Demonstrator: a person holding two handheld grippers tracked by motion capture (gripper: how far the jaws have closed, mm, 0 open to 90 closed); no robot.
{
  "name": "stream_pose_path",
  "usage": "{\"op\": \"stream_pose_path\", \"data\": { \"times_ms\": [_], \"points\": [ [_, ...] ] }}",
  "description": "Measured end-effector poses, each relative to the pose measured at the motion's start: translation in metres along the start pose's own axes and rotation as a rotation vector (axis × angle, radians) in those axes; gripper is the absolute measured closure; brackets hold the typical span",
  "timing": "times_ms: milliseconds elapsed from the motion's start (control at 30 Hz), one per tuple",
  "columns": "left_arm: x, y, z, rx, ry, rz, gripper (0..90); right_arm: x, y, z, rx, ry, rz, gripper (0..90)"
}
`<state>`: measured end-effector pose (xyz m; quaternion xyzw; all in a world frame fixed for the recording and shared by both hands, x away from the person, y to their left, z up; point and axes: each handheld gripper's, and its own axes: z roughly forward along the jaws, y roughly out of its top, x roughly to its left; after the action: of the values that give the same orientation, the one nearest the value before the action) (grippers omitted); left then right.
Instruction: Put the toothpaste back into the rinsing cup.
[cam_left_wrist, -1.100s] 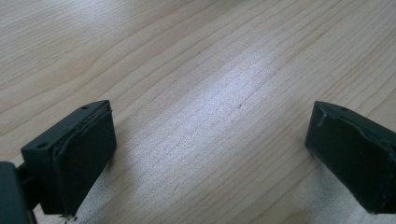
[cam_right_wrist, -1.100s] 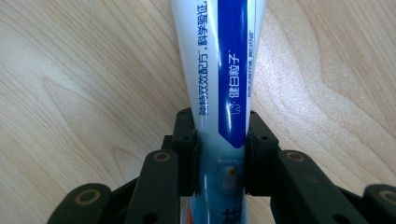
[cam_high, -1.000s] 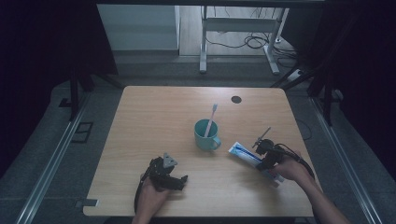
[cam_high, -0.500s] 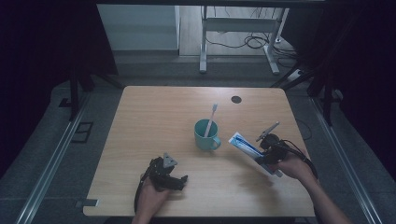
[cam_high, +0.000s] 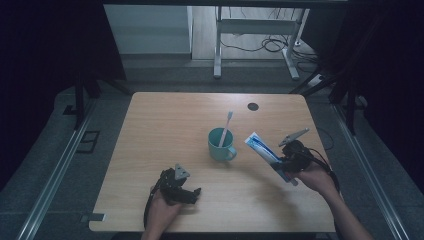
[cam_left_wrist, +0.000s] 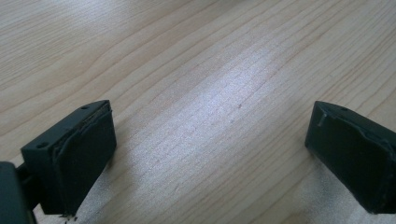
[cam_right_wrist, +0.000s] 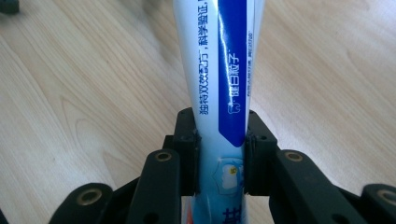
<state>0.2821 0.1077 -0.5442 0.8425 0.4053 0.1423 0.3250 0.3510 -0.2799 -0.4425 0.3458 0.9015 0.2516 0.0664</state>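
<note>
Clamped on both flat sides of a white-and-blue toothpaste tube (cam_right_wrist: 219, 84), the right gripper (cam_high: 291, 159) holds it off the wooden table (cam_high: 165, 130), tilted up toward the far left. Nearer the front edge, the left gripper (cam_high: 176, 186) rests low with its jaws spread wide over bare wood. Beyond, just left of the tube, stands a teal mug (cam_high: 220, 144) with a toothbrush (cam_high: 226, 127) leaning inside.

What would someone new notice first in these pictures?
The blue and white toothpaste tube, clamped in the right gripper above the table's right side. Beside it, mid-table, a teal mug holds a toothbrush. The left gripper rests near the front edge, jaws open.
</note>
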Motion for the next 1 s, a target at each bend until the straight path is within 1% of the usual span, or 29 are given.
{"op": "stream_pose_path", "data": {
  "times_ms": [67, 100, 133, 233, 267, 300, 367, 400, 533, 700, 733, 767, 833, 1000],
  "points": [
    [0.000, 0.000, 0.000, 0.000, 0.000, 0.000, 1.9, 0.000, 0.000, 0.000, -0.011, -0.002, -0.001, 71.2],
    [0.000, 0.000, 0.000, -0.001, 0.000, -0.001, 1.9, 0.000, 0.001, -0.002, -0.032, -0.003, 0.003, 71.2],
    [0.000, 0.000, 0.000, -0.001, 0.000, -0.001, 1.9, 0.000, 0.001, -0.002, -0.032, -0.003, 0.003, 71.2],
    [0.000, 0.000, 0.000, 0.002, 0.000, 0.002, 1.9, 0.001, 0.002, -0.004, -0.083, 0.001, 0.005, 71.2],
    [0.000, 0.000, 0.000, 0.002, 0.000, 0.002, 1.9, 0.001, 0.002, -0.004, -0.083, 0.001, 0.005, 71.2],
    [0.000, 0.000, 0.000, 0.001, 0.000, 0.001, 1.9, 0.002, 0.003, -0.006, -0.102, 0.002, 0.004, 71.2],
    [0.000, 0.000, 0.000, -0.001, 0.000, -0.002, 1.9, 0.002, 0.004, -0.006, -0.111, 0.004, 0.002, 71.3],
    [0.000, 0.000, 0.000, -0.003, 0.001, -0.003, 1.9, 0.003, 0.005, -0.007, -0.131, 0.007, 0.004, 71.2],
    [0.000, 0.000, 0.000, -0.002, 0.001, 0.005, 1.9, 0.005, 0.010, -0.009, -0.182, 0.016, 0.002, 71.2],
    [0.000, 0.000, 0.000, -0.002, 0.001, 0.004, 1.9, 0.008, 0.016, -0.011, -0.245, 0.020, 0.003, 71.2],
    [0.000, 0.000, 0.000, -0.002, 0.001, 0.004, 1.9, 0.008, 0.016, -0.011, -0.245, 0.020, 0.003, 71.2],
    [0.000, 0.000, 0.000, -0.003, 0.001, 0.004, 1.9, 0.010, 0.019, -0.011, -0.264, 0.019, 0.003, 71.2],
    [0.000, 0.000, 0.000, -0.002, 0.001, 0.004, 1.9, 0.011, 0.021, -0.012, -0.286, 0.023, 0.000, 71.2],
    [0.000, 0.000, 0.000, -0.002, 0.001, 0.004, 1.9, 0.014, 0.028, -0.011, -0.325, 0.026, 0.003, 71.2]
  ]
}}
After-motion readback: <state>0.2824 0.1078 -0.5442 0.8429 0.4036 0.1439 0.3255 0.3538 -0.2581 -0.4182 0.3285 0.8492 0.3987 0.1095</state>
